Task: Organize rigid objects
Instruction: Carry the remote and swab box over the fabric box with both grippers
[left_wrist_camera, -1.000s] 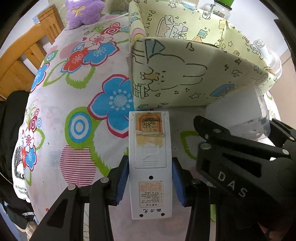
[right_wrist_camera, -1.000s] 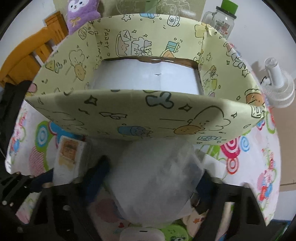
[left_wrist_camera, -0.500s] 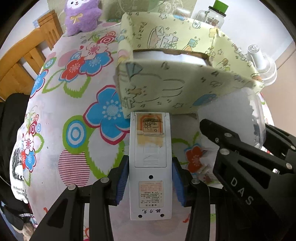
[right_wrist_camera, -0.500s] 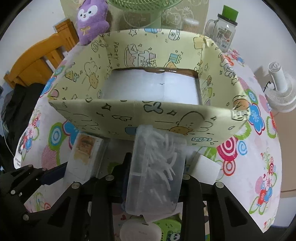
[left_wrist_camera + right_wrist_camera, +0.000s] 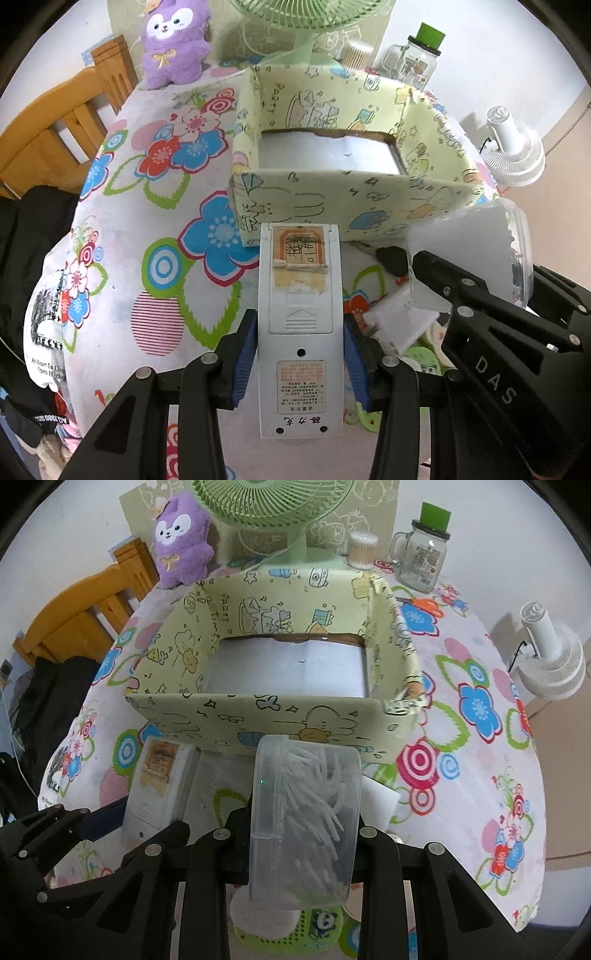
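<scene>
My left gripper (image 5: 300, 363) is shut on a white remote control (image 5: 300, 332), held back side up just in front of the yellow cartoon-print box (image 5: 332, 199). My right gripper (image 5: 303, 843) is shut on a clear plastic box of white sticks (image 5: 304, 819), held before the same box's (image 5: 273, 716) near wall. The box is open at the top with a white bottom. The remote also shows at the left of the right wrist view (image 5: 159, 786). The clear box and the right gripper show at the right of the left wrist view (image 5: 476, 258).
A flowered cloth covers the round table (image 5: 480, 716). A green fan (image 5: 273, 513), purple plush (image 5: 181, 542), glass jar (image 5: 421, 554) and cotton-swab tub (image 5: 364, 550) stand behind the box. Orange scissors (image 5: 424, 605), a white fan (image 5: 550, 653), a wooden chair (image 5: 55, 129), a black key (image 5: 391, 258).
Both grippers have risen and pulled back from the box with their loads. The box's open top and white bottom have come into view.
</scene>
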`<state>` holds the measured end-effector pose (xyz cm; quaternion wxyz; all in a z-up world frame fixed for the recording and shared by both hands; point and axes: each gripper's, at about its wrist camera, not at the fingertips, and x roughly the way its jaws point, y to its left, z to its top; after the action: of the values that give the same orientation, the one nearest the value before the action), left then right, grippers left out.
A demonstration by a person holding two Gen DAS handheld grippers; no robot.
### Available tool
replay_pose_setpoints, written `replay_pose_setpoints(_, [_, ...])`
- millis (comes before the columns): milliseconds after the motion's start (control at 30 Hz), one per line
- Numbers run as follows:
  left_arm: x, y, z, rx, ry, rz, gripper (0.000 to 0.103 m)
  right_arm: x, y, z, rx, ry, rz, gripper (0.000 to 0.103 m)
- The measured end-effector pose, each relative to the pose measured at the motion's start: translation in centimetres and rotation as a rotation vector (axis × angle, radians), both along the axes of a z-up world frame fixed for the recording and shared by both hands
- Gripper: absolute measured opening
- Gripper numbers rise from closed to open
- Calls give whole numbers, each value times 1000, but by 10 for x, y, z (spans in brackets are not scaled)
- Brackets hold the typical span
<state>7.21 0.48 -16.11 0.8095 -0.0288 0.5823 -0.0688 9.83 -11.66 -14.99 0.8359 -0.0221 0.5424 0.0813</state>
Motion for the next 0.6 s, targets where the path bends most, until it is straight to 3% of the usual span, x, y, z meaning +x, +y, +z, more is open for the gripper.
replay_pose_setpoints(600, [-14, -18, 75, 12, -125, -3, 45, -16, -23, 79, 30, -109, -13, 33])
